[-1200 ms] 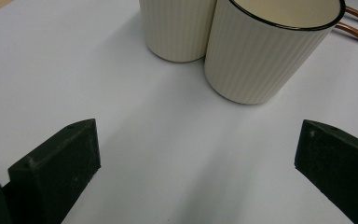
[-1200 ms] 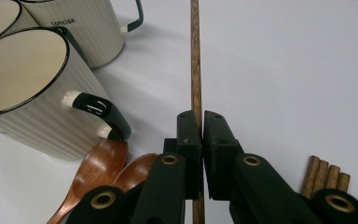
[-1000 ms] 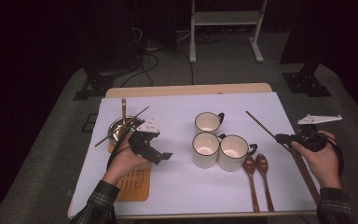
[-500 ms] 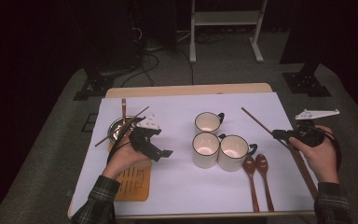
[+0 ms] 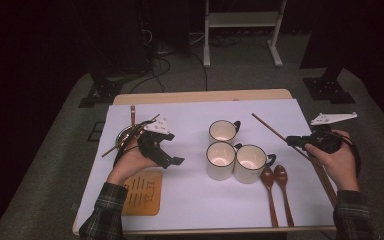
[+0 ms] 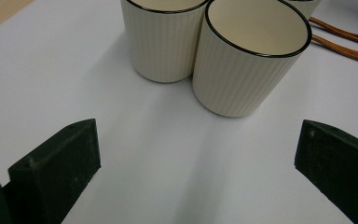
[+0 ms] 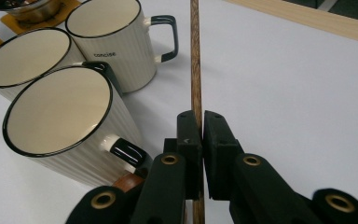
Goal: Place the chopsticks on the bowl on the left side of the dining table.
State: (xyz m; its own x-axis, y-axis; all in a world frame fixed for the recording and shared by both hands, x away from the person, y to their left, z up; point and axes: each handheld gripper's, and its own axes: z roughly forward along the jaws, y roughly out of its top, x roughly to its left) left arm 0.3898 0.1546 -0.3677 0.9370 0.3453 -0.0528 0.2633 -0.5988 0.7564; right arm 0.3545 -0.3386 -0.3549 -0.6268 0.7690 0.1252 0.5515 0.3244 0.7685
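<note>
Wooden chopstick [image 7: 195, 60] in right tool [image 7: 201, 126], mugs [image 7: 56, 116] beside

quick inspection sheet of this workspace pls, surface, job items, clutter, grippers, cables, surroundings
surface: white sheet over a wooden table, flat.
job's things: long thin brown wooden chopstick, clamped in the right gripper; more chopsticks in a small metal bowl.
clutter: three cream ribbed mugs with black rims clustered mid-table; two brown wooden spoons beside them; orange slotted coaster.
grippers: right shut on the chopstick; left gripper open, nothing between its jaws, facing the mugs.
cables: black leads on the floor behind the table.
surroundings: dark room, white metal stand.
</note>
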